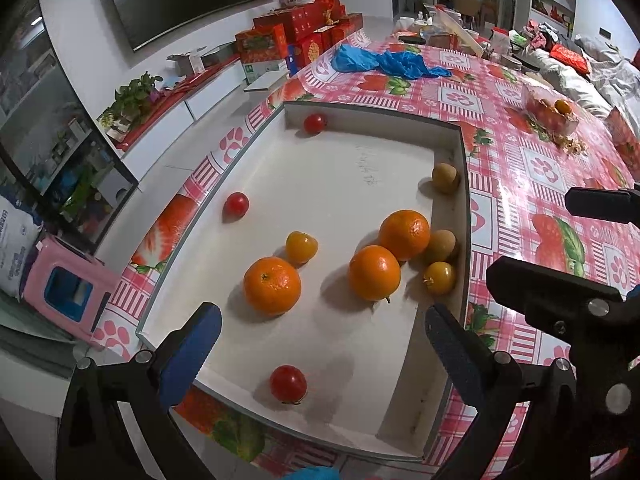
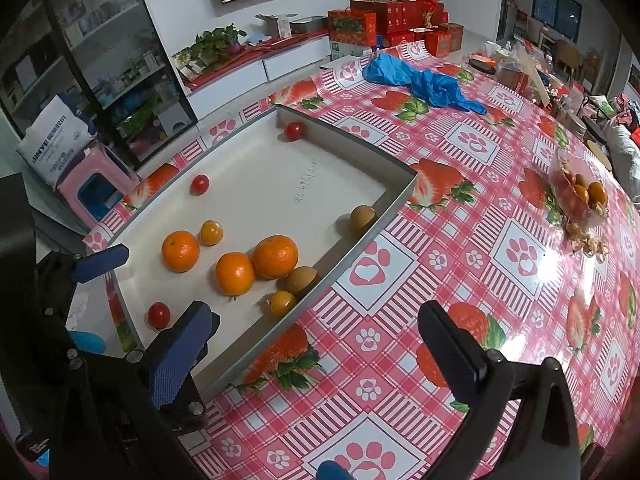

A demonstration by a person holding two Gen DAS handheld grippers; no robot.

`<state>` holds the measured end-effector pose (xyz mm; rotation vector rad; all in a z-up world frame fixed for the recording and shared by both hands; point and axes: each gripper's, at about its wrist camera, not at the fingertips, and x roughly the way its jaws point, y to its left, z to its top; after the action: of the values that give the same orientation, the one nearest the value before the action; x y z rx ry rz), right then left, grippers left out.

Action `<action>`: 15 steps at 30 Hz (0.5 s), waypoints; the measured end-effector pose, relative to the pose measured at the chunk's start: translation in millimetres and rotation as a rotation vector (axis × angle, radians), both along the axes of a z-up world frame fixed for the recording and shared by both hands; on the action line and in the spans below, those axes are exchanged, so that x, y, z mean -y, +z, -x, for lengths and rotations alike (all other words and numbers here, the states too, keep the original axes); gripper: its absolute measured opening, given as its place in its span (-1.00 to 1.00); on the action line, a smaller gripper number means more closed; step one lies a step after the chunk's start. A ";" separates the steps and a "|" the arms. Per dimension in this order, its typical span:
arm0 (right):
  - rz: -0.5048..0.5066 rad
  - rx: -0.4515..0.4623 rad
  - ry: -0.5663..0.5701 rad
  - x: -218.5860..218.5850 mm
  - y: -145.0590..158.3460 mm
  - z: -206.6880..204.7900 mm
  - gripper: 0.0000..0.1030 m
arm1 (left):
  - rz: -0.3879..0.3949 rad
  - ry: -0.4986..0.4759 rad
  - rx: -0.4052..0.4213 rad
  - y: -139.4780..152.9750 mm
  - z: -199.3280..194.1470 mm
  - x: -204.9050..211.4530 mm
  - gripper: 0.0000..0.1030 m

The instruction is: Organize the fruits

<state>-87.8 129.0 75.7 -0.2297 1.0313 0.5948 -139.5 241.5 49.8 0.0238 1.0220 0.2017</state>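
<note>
A white tray lies on the strawberry-print tablecloth. Loose in it are three oranges, three red tomatoes, two small yellow fruits and two brown fruits. My left gripper hangs open over the tray's near end, with the nearest red tomato just below its gap. My right gripper stands open over the tablecloth, right of the tray, holding nothing. Its black fingers show in the left wrist view.
A crumpled blue sheet lies beyond the tray. A red bag of oranges with peel scraps sits far right. The table edge runs along the tray's left side, above a pink stool.
</note>
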 end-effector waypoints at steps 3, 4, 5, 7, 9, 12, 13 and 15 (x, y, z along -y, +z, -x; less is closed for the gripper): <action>-0.003 0.003 0.001 0.6 0.7 1.3 1.00 | -0.009 0.000 -0.001 -0.2 -0.1 1.8 0.99; -0.004 0.004 0.001 0.7 1.4 2.2 1.00 | -0.010 -0.002 -0.001 -0.1 0.2 2.0 0.99; -0.005 0.004 0.002 0.6 1.4 2.5 1.00 | -0.009 -0.003 -0.001 0.0 0.3 2.2 0.99; -0.008 0.004 0.003 0.7 1.6 2.6 1.00 | -0.007 -0.001 -0.003 -0.3 0.2 1.9 0.99; -0.008 0.004 0.002 0.8 1.5 2.6 1.00 | -0.010 -0.001 -0.007 -0.5 0.5 3.3 0.99; -0.012 0.005 0.004 -0.1 2.6 4.3 1.00 | -0.011 -0.003 -0.010 -0.5 1.6 4.9 0.99; -0.012 0.004 0.003 0.4 2.3 4.0 1.00 | -0.012 -0.003 -0.010 -0.6 1.8 5.3 0.99; -0.015 0.003 0.004 0.5 2.4 4.2 1.00 | -0.015 -0.004 -0.012 -0.6 2.2 6.2 0.99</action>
<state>-92.0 128.4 78.2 -0.2193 1.0230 0.6054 -141.7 235.3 49.2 0.0407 1.0328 0.2061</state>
